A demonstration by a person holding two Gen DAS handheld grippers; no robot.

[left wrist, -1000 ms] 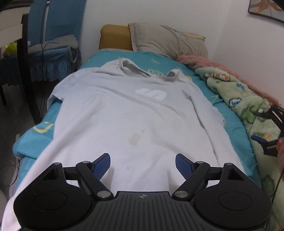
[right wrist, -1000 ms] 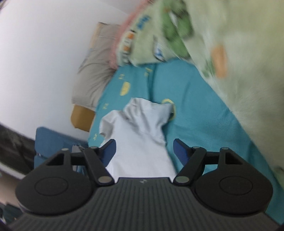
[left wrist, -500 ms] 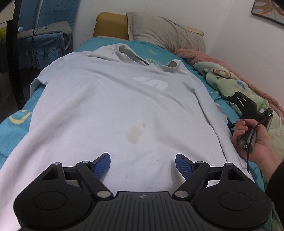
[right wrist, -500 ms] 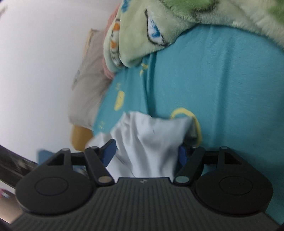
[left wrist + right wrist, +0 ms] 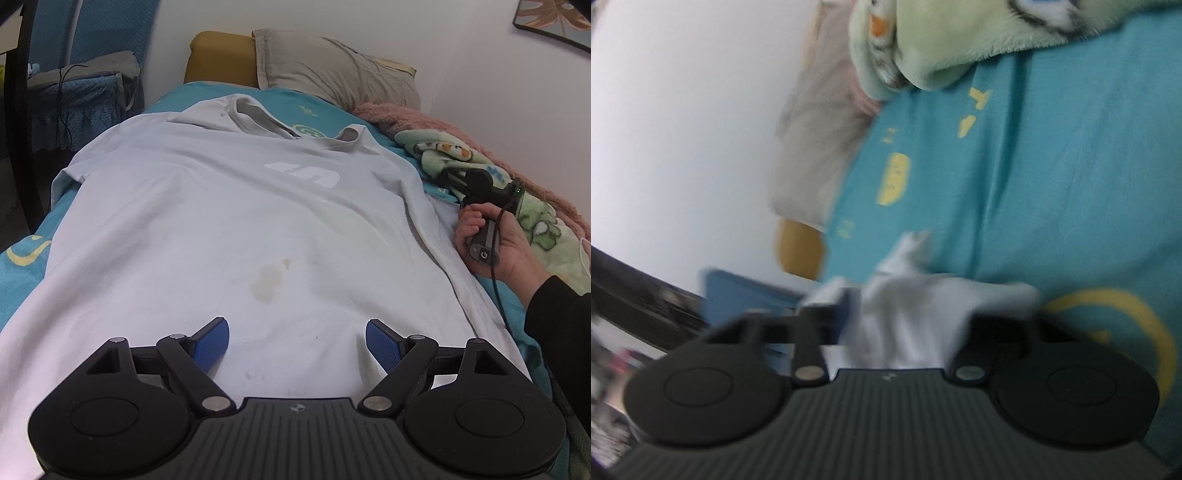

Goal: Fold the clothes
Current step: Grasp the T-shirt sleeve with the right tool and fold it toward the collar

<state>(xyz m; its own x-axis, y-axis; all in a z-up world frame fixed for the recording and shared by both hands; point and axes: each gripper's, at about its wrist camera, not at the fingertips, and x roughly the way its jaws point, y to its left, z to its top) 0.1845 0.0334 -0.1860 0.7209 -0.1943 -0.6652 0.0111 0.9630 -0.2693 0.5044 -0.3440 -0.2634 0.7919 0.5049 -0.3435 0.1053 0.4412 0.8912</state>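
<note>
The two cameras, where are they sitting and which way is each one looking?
Left wrist: sits on the open left gripper over the T-shirt's hem, looking up the bed to the pillow; the right hand shows.
Right wrist: sits on the right gripper, low at the bed's side, looking across the sheet; its jaws have just been closing on the sleeve.
Shared: T-shirt, sheet, pillow, green blanket.

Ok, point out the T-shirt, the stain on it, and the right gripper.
T-shirt (image 5: 221, 206), left wrist view, chest fabric.
stain (image 5: 266, 282), left wrist view, its centre.
right gripper (image 5: 905, 314), right wrist view, between fingertips, on the pinched sleeve.
</note>
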